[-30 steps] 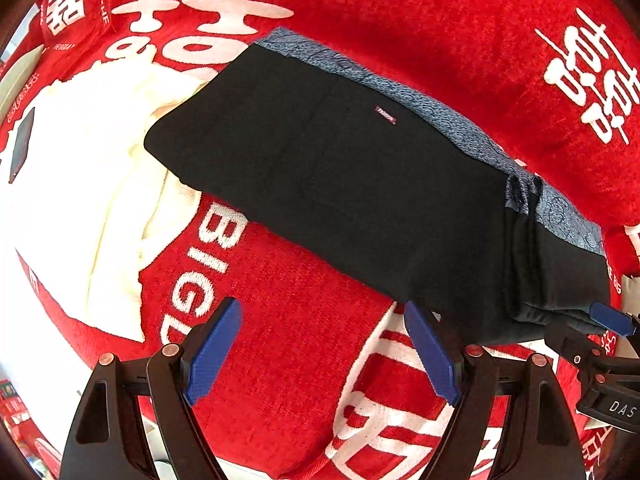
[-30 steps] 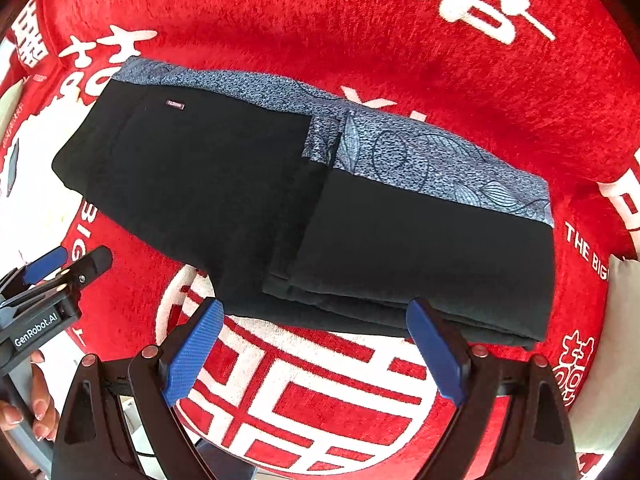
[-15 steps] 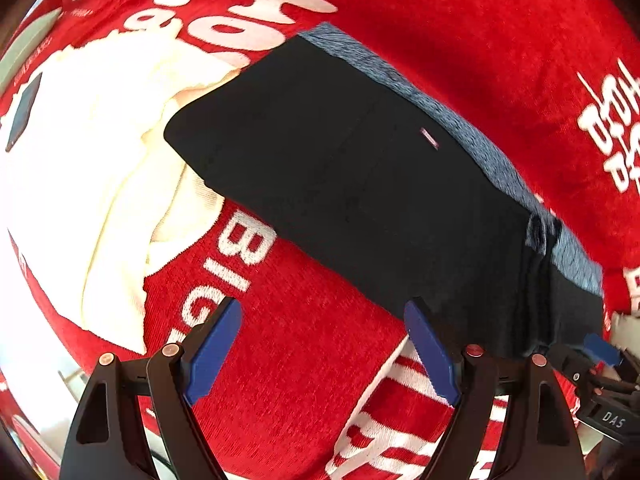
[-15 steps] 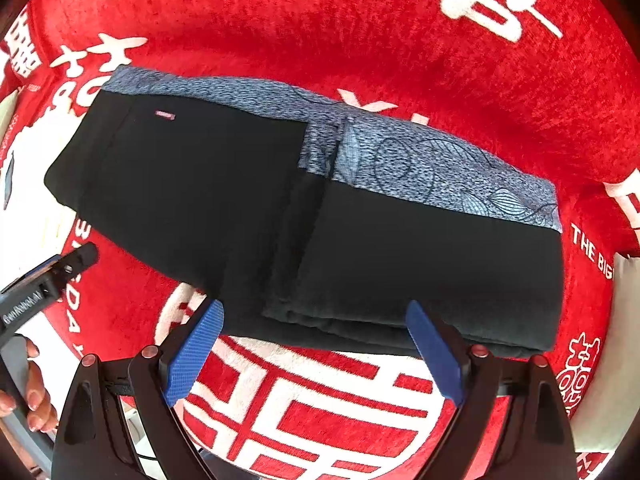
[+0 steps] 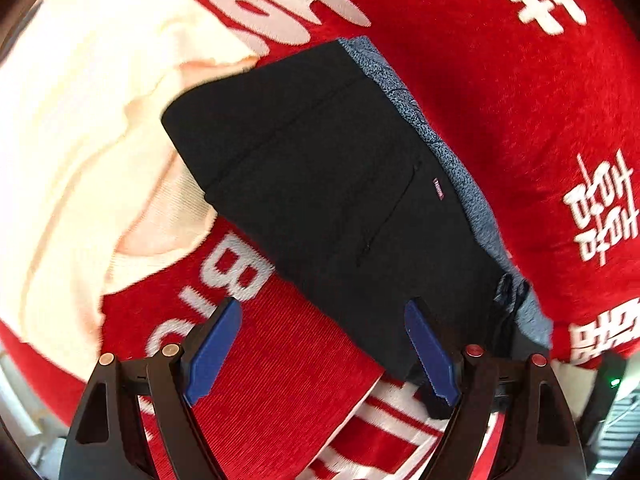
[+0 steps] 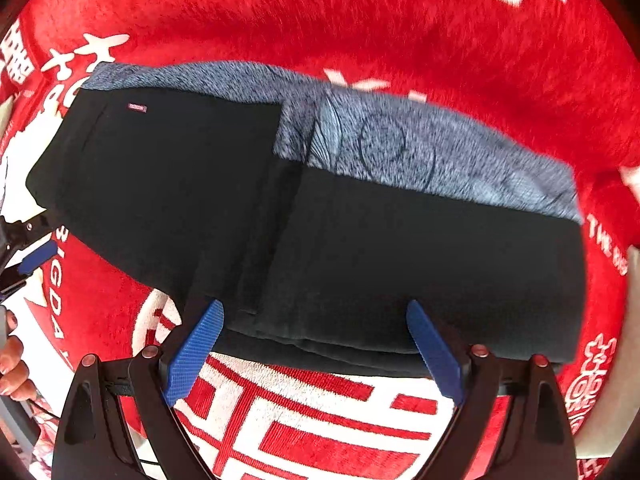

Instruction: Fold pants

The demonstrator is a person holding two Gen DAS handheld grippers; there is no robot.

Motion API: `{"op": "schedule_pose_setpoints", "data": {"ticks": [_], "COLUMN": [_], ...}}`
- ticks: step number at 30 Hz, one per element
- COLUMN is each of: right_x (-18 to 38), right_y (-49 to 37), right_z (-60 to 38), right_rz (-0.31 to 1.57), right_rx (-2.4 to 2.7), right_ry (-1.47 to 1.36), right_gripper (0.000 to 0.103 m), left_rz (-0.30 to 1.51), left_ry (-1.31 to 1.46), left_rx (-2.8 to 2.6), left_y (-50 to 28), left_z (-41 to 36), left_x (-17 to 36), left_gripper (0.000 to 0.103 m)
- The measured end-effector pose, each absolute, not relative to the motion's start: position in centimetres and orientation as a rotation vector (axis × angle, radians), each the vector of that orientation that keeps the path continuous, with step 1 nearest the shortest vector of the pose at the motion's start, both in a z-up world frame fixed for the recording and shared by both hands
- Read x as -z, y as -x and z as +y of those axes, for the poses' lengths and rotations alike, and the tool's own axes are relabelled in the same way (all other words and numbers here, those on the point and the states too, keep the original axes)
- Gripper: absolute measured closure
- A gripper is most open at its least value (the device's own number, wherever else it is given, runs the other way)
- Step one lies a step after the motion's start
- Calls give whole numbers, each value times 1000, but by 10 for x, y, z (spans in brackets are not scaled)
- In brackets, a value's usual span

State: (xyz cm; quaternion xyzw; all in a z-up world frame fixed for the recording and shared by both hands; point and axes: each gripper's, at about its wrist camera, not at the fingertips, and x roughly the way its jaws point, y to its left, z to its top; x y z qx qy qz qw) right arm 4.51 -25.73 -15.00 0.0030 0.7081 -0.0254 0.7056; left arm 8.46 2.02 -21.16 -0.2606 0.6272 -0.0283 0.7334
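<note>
The pants (image 6: 304, 216) lie folded on the red blanket (image 6: 400, 24); both tongs, left (image 5: 324, 354) and right (image 6: 316, 354), gape empty, having dropped closer to the near hem since a second ago; another fold looks imminent.

What can be counted on the red blanket

One pair of black pants (image 6: 304, 216) is seen, one cream cloth (image 5: 80, 128), one red blanket (image 6: 360, 32), and two grippers: the left gripper (image 5: 320, 350) and the right gripper (image 6: 316, 350), each with two blue fingers (image 6: 194, 350)
</note>
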Motion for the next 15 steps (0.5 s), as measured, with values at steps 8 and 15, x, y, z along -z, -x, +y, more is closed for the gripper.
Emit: {"op": "schedule_pose_setpoints", "data": {"ticks": [8,15], "right_x": [156,157], "right_y": [-37,-33], "right_z": [-247,-245], "right_rz": [1537,1517], "right_rx": [15,10], "right_ry": [55,45], "right_gripper": [2,2], "left_rz": [1277,1206], "left_ry": [692,791], "left_rx": [168,189], "left_y": [-94,-100], "left_z": [31,36], "left_x": [217,221], "left_gripper": [19,18]}}
